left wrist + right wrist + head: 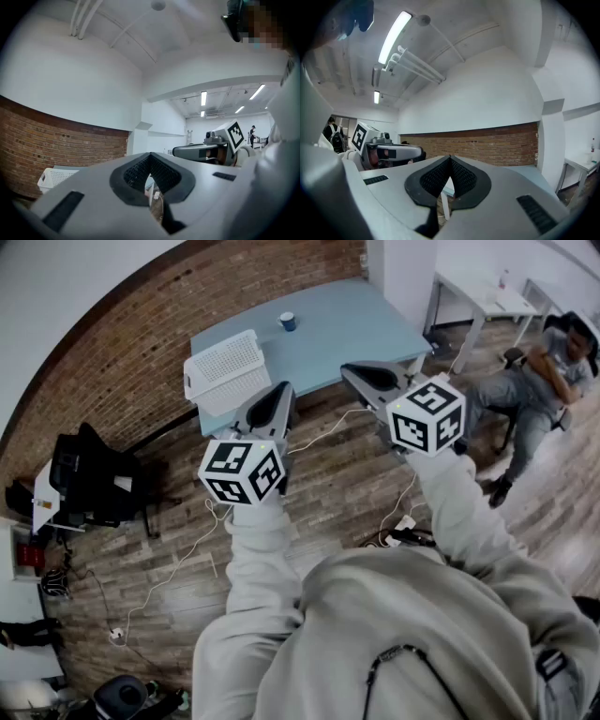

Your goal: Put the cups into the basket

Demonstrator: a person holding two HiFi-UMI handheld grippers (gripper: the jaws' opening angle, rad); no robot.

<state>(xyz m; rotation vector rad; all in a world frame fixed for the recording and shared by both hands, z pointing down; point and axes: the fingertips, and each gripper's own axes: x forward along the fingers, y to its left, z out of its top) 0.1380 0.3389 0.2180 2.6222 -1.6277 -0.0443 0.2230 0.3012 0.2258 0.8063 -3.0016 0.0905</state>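
Observation:
A small blue cup [288,322] stands near the far edge of a light blue table [356,329]. A white perforated basket [228,371] sits on the table's left end and also shows in the left gripper view as the basket [54,178]. My left gripper [277,399] and right gripper [367,377] are held side by side in the air over the wooden floor, short of the table and pointing toward it. Both are shut with nothing between the jaws, as seen on the left gripper [151,155] and the right gripper [450,159].
A person [542,381] sits on a chair at the right. A white desk [487,298] stands at the back right. A black chair with gear [89,479] is at the left by the brick wall [112,371]. Cables [187,559] trail across the floor.

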